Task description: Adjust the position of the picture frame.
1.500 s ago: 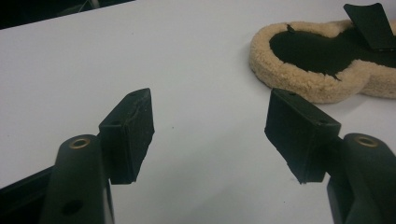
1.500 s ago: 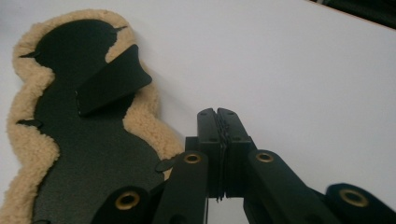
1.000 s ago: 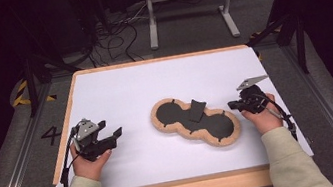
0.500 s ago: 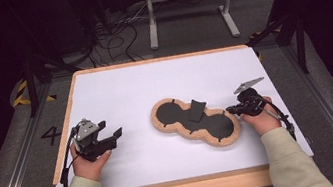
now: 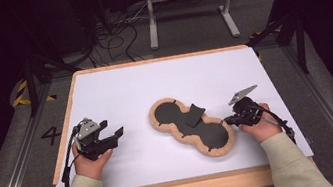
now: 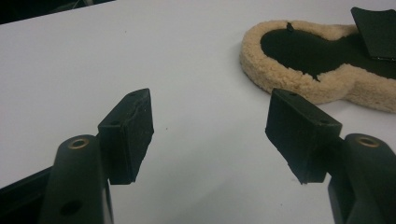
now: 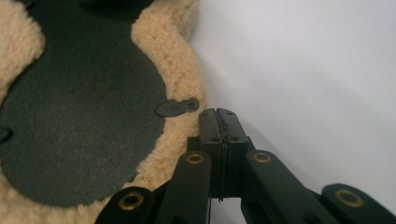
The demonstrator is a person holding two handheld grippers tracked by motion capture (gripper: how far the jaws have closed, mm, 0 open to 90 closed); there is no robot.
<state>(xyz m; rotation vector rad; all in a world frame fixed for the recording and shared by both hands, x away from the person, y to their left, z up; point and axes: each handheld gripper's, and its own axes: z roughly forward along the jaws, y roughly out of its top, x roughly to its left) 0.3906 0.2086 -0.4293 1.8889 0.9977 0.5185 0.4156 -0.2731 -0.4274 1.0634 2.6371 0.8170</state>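
Little of the work looks done yet — the fleece pad (image 5: pixel 191 126), a figure-eight of cream wool with two dark leather rounds and a dark strap across its waist, lies flat and spread out on the white table (image 5: pixel 118 88), a little right of the middle and slanting from far left to near right. Nothing is lifted, folded or gripped, so by my reading the whole handling is still ahead.

The right gripper (image 5: pixel 228 120) sits at the pad's near right end with its jaws pressed together and nothing between them. In the right gripper view its tips (image 7: pixel 218 113) lie just beside the woolly edge, close to a small dark leather tab (image 7: pixel 176 107) that pokes out over the fleece — likely the thing to be caught, though the jaws would have to part first.

The left gripper (image 5: pixel 110 133) rests well to the left of the pad, jaws spread wide and empty, with bare table between them.
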